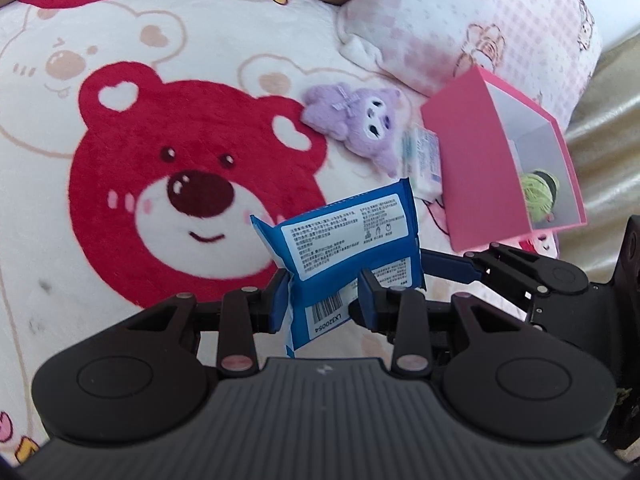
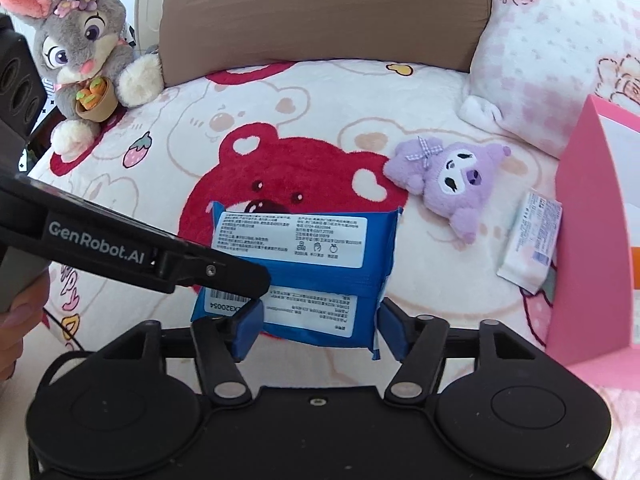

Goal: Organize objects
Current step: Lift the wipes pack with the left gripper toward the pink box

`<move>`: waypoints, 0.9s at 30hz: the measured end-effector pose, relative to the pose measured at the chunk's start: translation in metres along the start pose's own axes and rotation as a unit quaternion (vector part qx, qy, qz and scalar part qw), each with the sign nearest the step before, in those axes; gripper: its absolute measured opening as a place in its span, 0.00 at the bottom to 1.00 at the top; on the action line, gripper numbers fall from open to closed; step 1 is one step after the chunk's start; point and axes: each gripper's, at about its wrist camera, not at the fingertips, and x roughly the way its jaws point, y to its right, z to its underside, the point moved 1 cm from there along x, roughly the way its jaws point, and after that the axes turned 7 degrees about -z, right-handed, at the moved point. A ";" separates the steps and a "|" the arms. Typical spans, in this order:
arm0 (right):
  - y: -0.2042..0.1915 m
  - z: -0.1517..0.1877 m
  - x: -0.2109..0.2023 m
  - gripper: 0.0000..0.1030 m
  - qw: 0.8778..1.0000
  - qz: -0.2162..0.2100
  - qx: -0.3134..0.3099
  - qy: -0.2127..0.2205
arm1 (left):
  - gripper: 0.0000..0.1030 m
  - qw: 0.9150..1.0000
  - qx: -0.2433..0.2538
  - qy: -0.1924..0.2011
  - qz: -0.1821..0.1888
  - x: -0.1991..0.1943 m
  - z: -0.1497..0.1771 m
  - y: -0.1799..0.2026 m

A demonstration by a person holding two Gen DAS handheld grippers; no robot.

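Both grippers are on the blue pack (image 1: 344, 240) right now. My left gripper (image 1: 324, 300) has its blue pads pinched on the barcode corner, so that one's clamped on it and the pack stands up off the blanket (image 1: 120, 60). In the right wrist view the right gripper (image 2: 318, 320) has the pack (image 2: 296, 264) sitting between its fingers, but the pads look to stand a bit off the edges, so I'd call those jaws apart, not gripping. The left tool's black arm cuts in from about 9 o'clock there and lands on the pack's lower left corner.

The rest, going by the left wrist view:
- purple plush (image 1: 356, 120) lying on the blanket at roughly 12 o'clock from the pack
- small white packet (image 1: 424, 160) just beside the pink box (image 1: 472, 152), at about 1 o'clock from the pack
- the box sits tipped with its open side showing at about 2 o'clock, with a green ball of something (image 1: 536, 192) inside; can't tell what it is
- pink checked pillow (image 1: 460, 12) behind the box

The right wrist view also shows a grey bunny plush (image 2: 88, 52) sitting at about 10 o'clock, next to a brown cushion (image 2: 320, 12) at the back.
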 end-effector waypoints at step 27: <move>0.005 0.013 -0.090 0.81 1.000 -0.028 0.001 0.006 | 0.35 0.999 0.051 0.010 0.000 -0.059 0.021 0.085</move>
